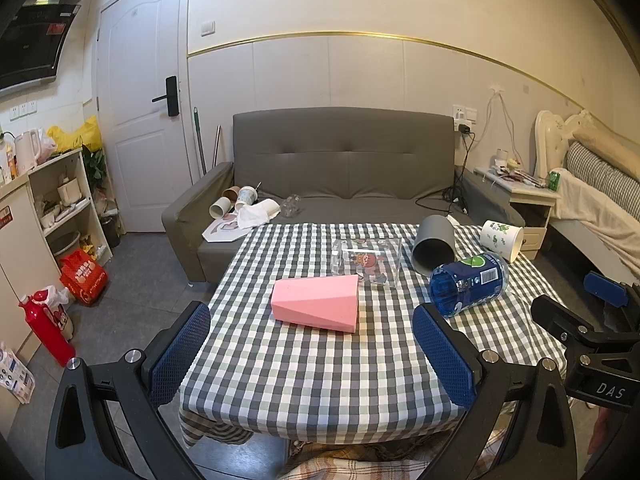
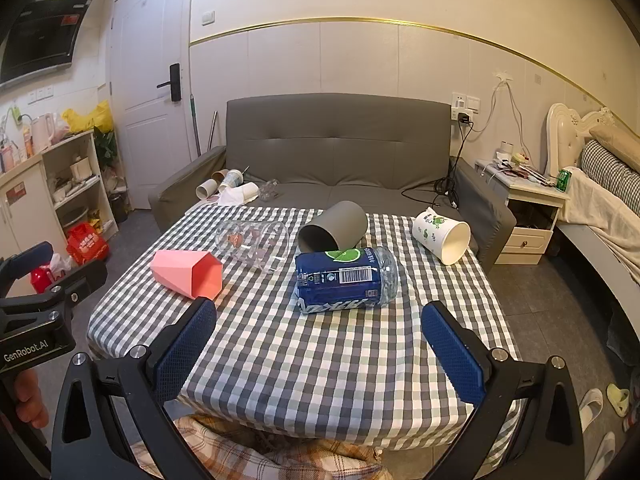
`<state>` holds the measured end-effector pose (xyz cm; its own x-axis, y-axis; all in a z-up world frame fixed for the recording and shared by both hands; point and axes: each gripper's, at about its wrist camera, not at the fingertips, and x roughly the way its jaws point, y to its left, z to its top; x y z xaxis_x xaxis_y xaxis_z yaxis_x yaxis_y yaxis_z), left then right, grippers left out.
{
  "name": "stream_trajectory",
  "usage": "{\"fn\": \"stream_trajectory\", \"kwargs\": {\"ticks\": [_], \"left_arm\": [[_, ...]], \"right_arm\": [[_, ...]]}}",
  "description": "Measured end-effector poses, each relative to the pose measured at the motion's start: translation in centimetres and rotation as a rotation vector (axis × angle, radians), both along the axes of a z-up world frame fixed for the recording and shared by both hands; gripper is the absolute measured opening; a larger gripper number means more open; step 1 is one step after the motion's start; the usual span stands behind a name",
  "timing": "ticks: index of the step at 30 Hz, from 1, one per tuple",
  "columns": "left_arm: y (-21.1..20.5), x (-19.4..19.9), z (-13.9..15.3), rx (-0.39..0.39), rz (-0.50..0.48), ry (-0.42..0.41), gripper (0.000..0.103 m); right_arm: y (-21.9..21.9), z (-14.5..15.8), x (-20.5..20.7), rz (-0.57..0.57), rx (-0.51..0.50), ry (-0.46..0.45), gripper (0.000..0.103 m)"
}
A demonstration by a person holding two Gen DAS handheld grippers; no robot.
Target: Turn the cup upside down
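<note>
Five cups lie on their sides on the grey-and-white checked tablecloth, none upright. Pink faceted plastic cup is at the near left, long axis running left-right, open mouth toward the right and near edge. Clear glass cup w/ cartoon print lies just behind it. Grey plastic cup sits mid-far, mouth facing near-left; it's touching or just behind the clear plastic cup w/ blue label, which lies across, left-right. White paper cup w/ green print is far right, mouth toward near right.

Left gripper and right gripper hover at the near edge, both spread wide, holding nothing.

Behind the table: 1 grey sofa, white door at far left, bed on the right.
</note>
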<state>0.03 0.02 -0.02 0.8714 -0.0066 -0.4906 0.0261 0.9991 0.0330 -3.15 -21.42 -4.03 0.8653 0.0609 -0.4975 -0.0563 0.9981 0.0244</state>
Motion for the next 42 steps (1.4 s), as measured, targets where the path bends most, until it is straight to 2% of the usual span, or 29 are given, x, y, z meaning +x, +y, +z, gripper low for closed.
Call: {"fn": "stream_trajectory", "kwargs": {"ticks": [35,42], "left_arm": [[0.0,0.0,0.0,0.0,0.001,-0.001,0.103],[0.2,0.1,0.0,-0.006,0.0,0.007,0.103]], "right_arm": [[0.6,-0.7,0.4,0.004,-0.001,0.004,0.103],[1.1,-1.6,0.5,0.015,-0.007,0.015,0.103]]}}
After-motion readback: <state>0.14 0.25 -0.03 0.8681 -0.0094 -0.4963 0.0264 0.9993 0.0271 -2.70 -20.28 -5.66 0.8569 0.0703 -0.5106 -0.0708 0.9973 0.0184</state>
